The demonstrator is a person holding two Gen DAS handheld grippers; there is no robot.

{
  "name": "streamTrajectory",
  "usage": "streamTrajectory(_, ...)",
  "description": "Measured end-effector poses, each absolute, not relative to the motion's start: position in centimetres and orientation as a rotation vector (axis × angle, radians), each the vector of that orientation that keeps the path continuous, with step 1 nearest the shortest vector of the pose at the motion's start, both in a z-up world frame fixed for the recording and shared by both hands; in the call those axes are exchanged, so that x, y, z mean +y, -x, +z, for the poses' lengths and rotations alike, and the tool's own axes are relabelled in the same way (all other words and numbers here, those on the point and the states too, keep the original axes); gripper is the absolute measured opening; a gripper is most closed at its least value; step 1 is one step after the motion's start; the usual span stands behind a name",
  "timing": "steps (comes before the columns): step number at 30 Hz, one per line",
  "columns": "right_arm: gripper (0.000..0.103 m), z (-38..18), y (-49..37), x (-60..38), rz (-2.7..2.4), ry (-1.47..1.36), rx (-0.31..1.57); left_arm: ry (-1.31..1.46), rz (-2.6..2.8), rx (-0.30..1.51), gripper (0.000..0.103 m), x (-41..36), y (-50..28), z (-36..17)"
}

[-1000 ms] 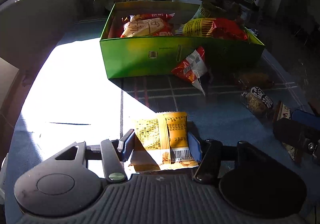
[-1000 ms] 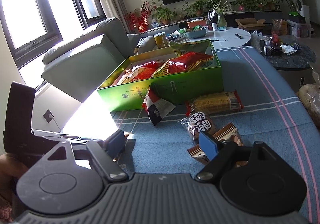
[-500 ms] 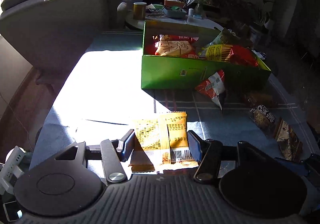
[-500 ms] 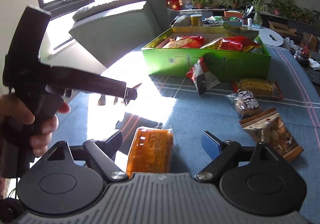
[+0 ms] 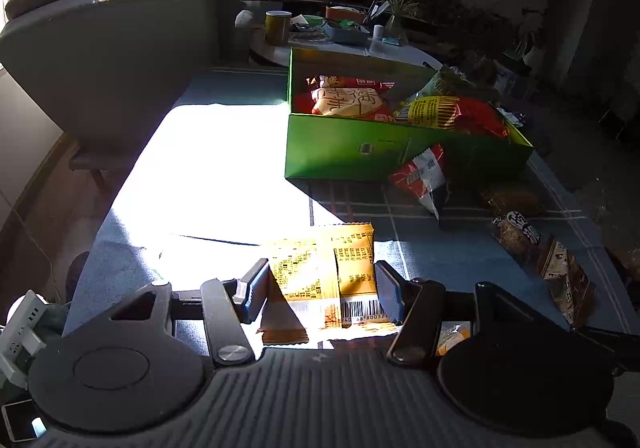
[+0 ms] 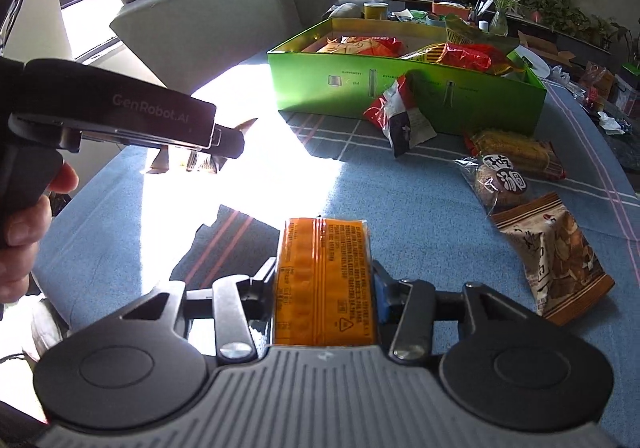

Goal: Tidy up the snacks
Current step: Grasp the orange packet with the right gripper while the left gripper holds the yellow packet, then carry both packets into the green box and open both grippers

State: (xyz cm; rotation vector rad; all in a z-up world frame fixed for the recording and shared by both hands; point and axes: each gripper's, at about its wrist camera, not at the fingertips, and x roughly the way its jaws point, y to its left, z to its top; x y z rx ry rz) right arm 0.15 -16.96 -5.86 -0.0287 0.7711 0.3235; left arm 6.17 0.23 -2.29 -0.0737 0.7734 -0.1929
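Where a second ago nothing lay, orange packet (image 6: 325,280) clenched in right jaws; left's grasping yellow packet (image 5: 320,272).

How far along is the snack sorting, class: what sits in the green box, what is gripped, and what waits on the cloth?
Done: several packets lie in the green box. In hand: the left gripper holds a yellow packet; the right gripper holds an orange packet. Left: the red-and-white packet leaning on the box, plus the yellow bar, round cake and brown packet on the cloth.
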Motion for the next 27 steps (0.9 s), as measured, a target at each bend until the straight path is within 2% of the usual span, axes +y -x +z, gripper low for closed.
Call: streamTrajectory(27,0.078,-1.9,-4.8,-21.9,0.289,-0.221,0.636,0.085,-0.295,0.718,0.053,-1.7,-8.7,-1.3)
